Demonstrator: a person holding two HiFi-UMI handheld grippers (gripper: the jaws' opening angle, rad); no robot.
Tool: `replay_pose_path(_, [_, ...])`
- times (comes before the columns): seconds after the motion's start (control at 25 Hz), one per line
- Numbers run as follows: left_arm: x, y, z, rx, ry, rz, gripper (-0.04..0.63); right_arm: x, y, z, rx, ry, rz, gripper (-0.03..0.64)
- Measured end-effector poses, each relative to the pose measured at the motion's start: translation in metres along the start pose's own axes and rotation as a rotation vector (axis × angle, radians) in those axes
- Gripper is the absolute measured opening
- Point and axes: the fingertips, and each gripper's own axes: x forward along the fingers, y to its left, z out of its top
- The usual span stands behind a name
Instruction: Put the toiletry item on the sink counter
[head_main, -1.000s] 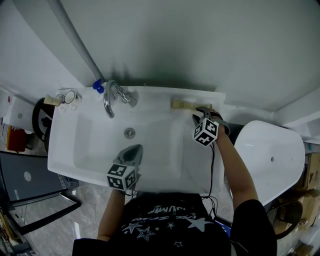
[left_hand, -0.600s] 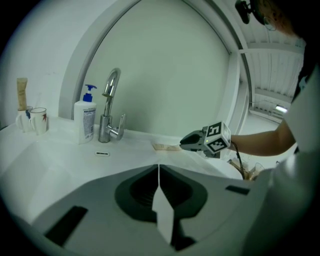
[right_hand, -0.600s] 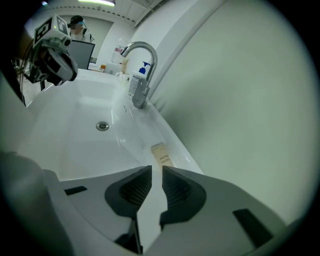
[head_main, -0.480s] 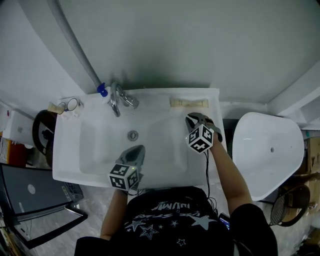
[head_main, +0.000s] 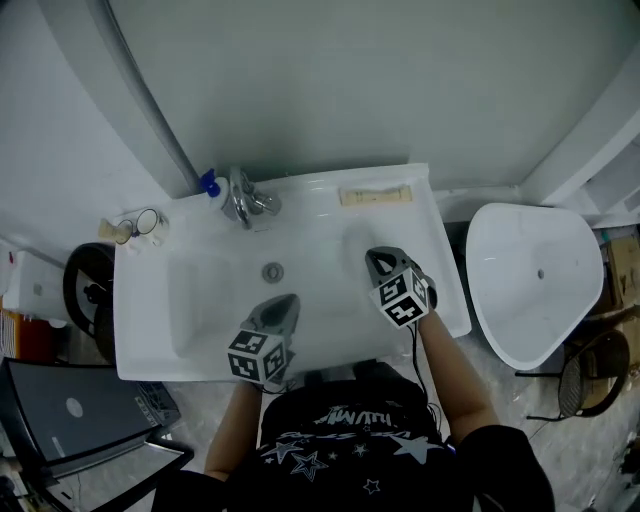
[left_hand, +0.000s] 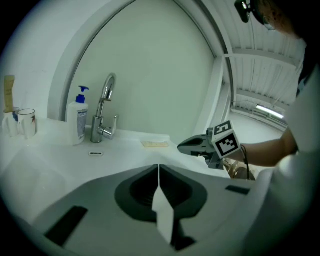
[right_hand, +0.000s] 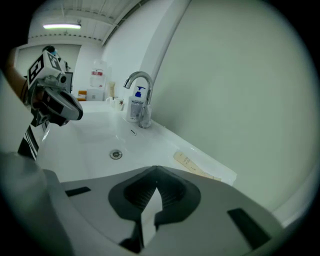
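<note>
The toiletry item (head_main: 375, 196) is a flat tan tube lying on the back right ledge of the white sink (head_main: 440, 290). It also shows in the left gripper view (left_hand: 155, 144) and the right gripper view (right_hand: 195, 166). My right gripper (head_main: 372, 258) hangs over the right side of the basin, well in front of the tube. Its jaws have just been closing and are now shut with nothing between them (right_hand: 155, 168). My left gripper (head_main: 287, 300) is over the basin's front, shut and empty (left_hand: 158, 165).
A chrome faucet (head_main: 243, 203) and a blue-pump soap bottle (head_main: 210, 184) stand at the back left. A glass cup (head_main: 148, 222) sits on the left corner. The drain (head_main: 272, 271) is mid-basin. A white rounded fixture (head_main: 535, 280) stands to the right.
My right gripper has pulled back from the tube toward the sink's front and its jaws have closed empty. The tube stays on the ledge. My left gripper has shifted slightly.
</note>
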Motion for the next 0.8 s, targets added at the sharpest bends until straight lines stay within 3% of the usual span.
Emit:
replay_pose_path(0.2, [-0.009, 0.005, -0.012, 0.017, 0.036, -0.069, 0.02, -0.027, 0.012, -0.01, 0.151, -0.025, -0.115, 0.014])
replay_pose_path(0.44, [-0.01, 0.006, -0.019, 0.053, 0.071, -0.138, 0.02, -0.047, 0.032, -0.028, 0.347, -0.031, -0.152, 0.014])
replay_pose_path(0.8, [-0.013, -0.007, -0.018, 0.058, 0.052, -0.163, 0.02, -0.053, 0.048, -0.014, 0.307, -0.098, -0.159, 0.014])
